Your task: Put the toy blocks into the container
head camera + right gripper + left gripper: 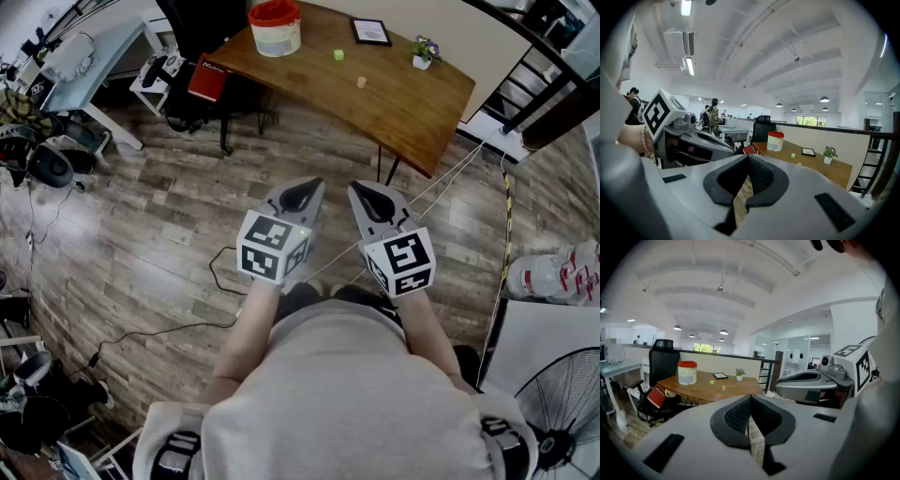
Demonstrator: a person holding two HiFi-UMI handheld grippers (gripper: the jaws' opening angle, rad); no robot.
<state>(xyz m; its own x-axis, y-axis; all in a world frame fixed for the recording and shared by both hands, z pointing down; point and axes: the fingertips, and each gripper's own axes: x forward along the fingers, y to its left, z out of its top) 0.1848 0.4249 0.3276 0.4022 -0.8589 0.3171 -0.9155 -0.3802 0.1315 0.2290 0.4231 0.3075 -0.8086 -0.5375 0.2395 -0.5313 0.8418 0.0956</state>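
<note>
The container, a white tub with a red lid, stands on the far left of a wooden table. To its right lie a green block and a beige block. Both grippers hang side by side over the floor, well short of the table. My left gripper is shut with nothing in it, and so is my right gripper. In the left gripper view the container and green block sit far beyond the closed jaws. The right gripper view shows the container and green block equally distant.
A framed picture and a small potted plant share the table. A black office chair and a red item stand at its left end. Cables run across the wooden floor; a fan stands lower right.
</note>
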